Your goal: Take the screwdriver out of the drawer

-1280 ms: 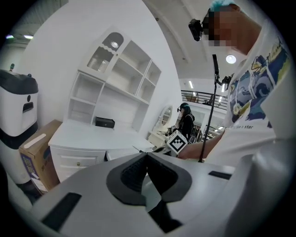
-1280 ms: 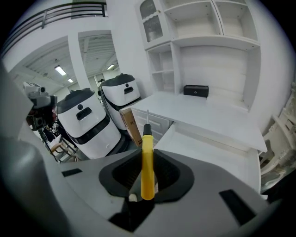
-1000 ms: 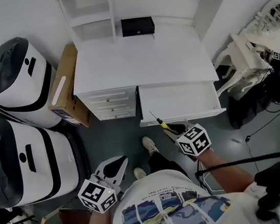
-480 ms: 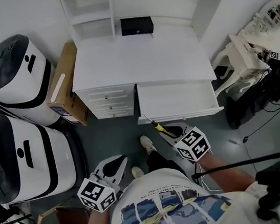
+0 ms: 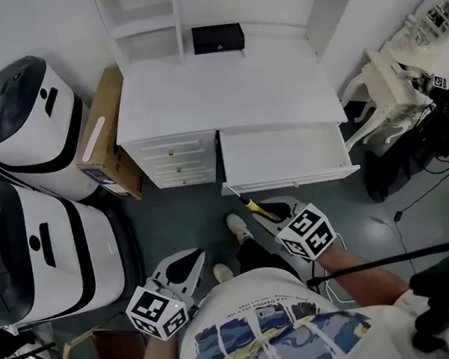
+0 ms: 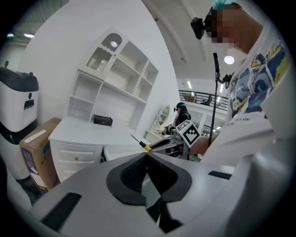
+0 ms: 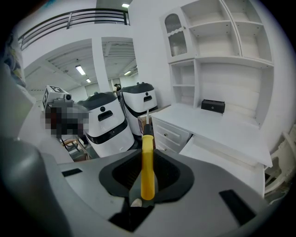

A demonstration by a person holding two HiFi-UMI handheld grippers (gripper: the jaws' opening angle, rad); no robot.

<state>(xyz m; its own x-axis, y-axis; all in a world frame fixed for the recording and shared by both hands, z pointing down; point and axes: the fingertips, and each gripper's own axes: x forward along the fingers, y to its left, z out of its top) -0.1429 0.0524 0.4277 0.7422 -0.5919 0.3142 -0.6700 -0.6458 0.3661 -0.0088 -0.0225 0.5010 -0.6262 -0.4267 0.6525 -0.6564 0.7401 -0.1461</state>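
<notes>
The screwdriver (image 5: 252, 206) has a yellow handle and a thin metal shaft; my right gripper (image 5: 269, 210) is shut on its handle. It hangs in the air just in front of the open white drawer (image 5: 288, 158), with the shaft pointing up-left past the drawer's front corner. In the right gripper view the handle (image 7: 147, 163) stands upright between the dark pads (image 7: 124, 172). My left gripper (image 5: 188, 264) hangs lower left near the person's body, shut and empty. The left gripper view shows its jaws (image 6: 147, 159) closed, with the screwdriver (image 6: 141, 144) beyond them.
A white desk (image 5: 220, 92) with shelves carries a small black box (image 5: 219, 39). Left of the open drawer is a three-drawer unit (image 5: 174, 163), beside a cardboard box (image 5: 106, 139). Two white-and-black machines (image 5: 22, 128) stand at the left, with white furniture (image 5: 395, 92) and cables at the right.
My right gripper has carried the screwdriver a little to the left and back from the drawer front. The left gripper has stayed where it was.
</notes>
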